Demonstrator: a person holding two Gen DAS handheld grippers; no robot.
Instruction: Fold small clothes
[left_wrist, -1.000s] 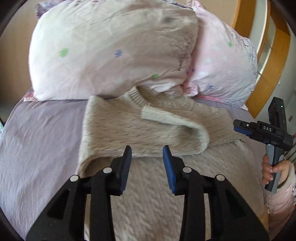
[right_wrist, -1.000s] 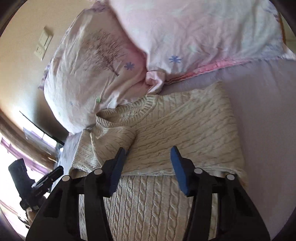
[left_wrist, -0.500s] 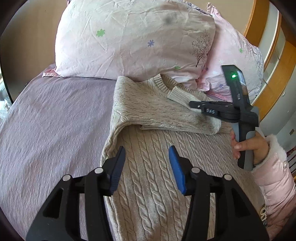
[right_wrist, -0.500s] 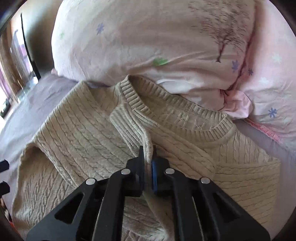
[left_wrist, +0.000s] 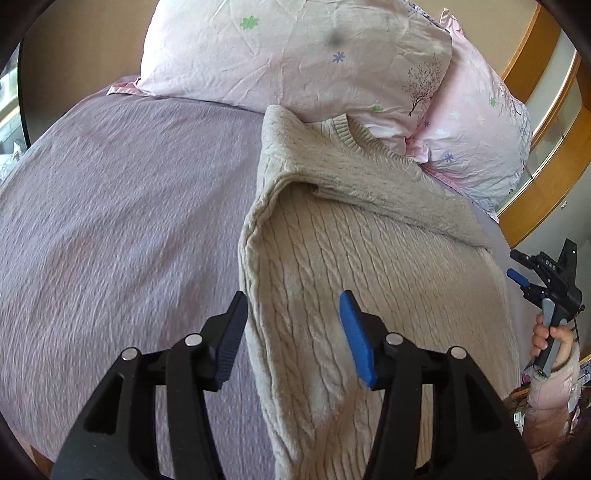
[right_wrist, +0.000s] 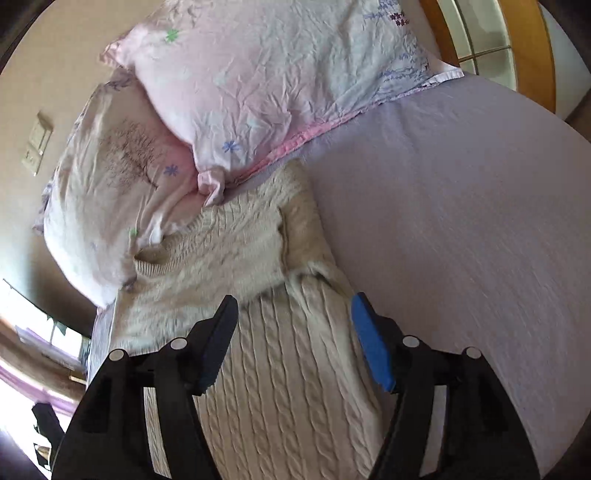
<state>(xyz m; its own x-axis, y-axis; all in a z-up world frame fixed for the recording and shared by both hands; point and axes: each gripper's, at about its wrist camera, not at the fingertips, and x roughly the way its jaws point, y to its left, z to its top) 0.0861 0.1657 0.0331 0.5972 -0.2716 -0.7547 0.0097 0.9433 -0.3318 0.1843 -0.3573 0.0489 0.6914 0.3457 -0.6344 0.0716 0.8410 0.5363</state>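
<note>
A cream cable-knit sweater (left_wrist: 369, 251) lies on the purple bedsheet (left_wrist: 122, 206), its collar against the pillows and both sleeves folded in across the chest. My left gripper (left_wrist: 293, 325) is open and empty, low over the sweater's left edge. My right gripper (right_wrist: 293, 332) is open and empty over the sweater's (right_wrist: 280, 369) right side, near the folded sleeve. The right gripper also shows at the far right of the left wrist view (left_wrist: 524, 277), off the sweater's right edge.
Two pink flowered pillows (left_wrist: 303, 59) (right_wrist: 266, 74) lie at the head of the bed, touching the sweater's collar. A wooden frame (left_wrist: 546, 155) stands to the right. A wall switch (right_wrist: 37, 144) is on the beige wall. Bare sheet (right_wrist: 461, 221) lies right of the sweater.
My right gripper let go of the sleeve, opened and pulled back to the sweater's right side. The sleeve now lies folded across the chest. My left gripper shifted left to the sweater's left edge.
</note>
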